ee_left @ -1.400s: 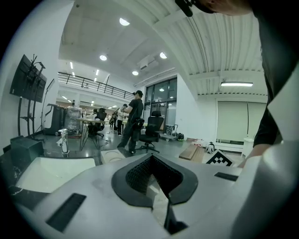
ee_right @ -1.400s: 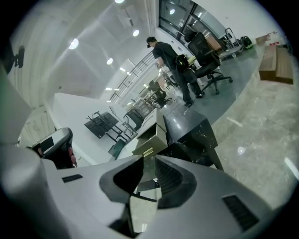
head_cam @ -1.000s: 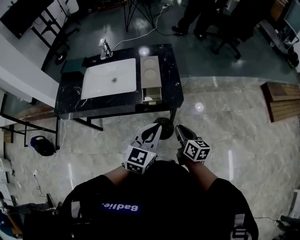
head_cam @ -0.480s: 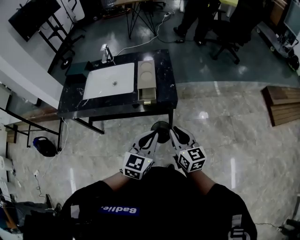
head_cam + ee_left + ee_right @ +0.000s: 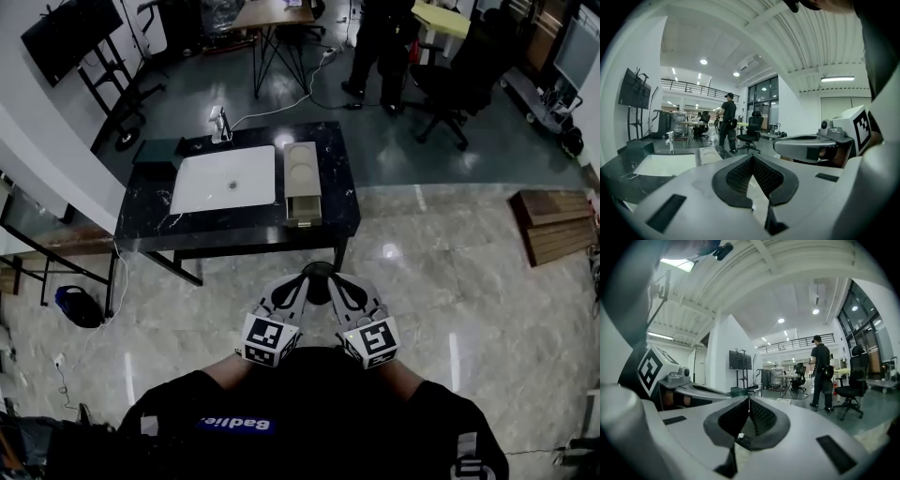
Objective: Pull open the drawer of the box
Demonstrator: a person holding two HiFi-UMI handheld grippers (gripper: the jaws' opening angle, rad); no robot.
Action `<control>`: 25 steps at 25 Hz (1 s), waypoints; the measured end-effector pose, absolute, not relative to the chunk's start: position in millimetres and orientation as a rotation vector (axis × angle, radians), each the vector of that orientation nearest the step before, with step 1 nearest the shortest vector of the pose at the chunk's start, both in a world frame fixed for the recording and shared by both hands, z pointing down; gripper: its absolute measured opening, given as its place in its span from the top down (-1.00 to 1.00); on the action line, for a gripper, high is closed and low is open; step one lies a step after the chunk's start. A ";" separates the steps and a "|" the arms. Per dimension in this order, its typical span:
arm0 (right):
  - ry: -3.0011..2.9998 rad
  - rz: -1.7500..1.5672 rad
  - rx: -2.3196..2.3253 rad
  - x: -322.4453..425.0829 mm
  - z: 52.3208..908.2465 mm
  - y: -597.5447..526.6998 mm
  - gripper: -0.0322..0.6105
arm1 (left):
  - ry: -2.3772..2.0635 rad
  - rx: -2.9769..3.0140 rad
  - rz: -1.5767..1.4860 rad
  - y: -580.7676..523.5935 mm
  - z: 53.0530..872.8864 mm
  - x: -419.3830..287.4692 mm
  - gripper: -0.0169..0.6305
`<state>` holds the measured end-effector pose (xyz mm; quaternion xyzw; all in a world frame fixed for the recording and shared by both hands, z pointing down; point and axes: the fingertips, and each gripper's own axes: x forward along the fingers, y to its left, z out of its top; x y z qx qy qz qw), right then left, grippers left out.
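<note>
Well back from bench (image 5: 339,192), left gripper (image 5: 301,281) and right gripper (image 5: 335,283) held side by side over floor, both jaws pressed together, nothing between. Box (image 5: 302,167) near bench's right edge, just beside sink (image 5: 225,180); drawer (image 5: 305,211) looks slid out toward front edge.

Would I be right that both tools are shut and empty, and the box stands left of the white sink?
Not quite: the head view shows the box right of the white sink, not left. The left tool and right tool are shut and empty.
</note>
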<state>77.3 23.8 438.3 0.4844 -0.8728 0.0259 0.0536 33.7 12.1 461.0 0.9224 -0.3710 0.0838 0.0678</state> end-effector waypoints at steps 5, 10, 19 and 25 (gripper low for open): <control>-2.658 0.045 1.376 45.7 439.5 27.3 0.89 | -1.102 2.784 0.240 10.5 462.7 19.3 0.97; -2.645 0.025 1.376 35.4 437.2 27.7 0.89 | -1.110 2.788 0.226 9.8 459.0 7.8 0.97; -2.634 -0.047 1.331 16.1 432.7 37.7 0.89 | -1.150 2.797 0.224 18.6 452.2 -10.9 0.97; -2.643 -0.088 1.338 15.2 424.0 33.0 0.89 | -1.171 2.814 0.202 13.5 443.2 -14.5 0.97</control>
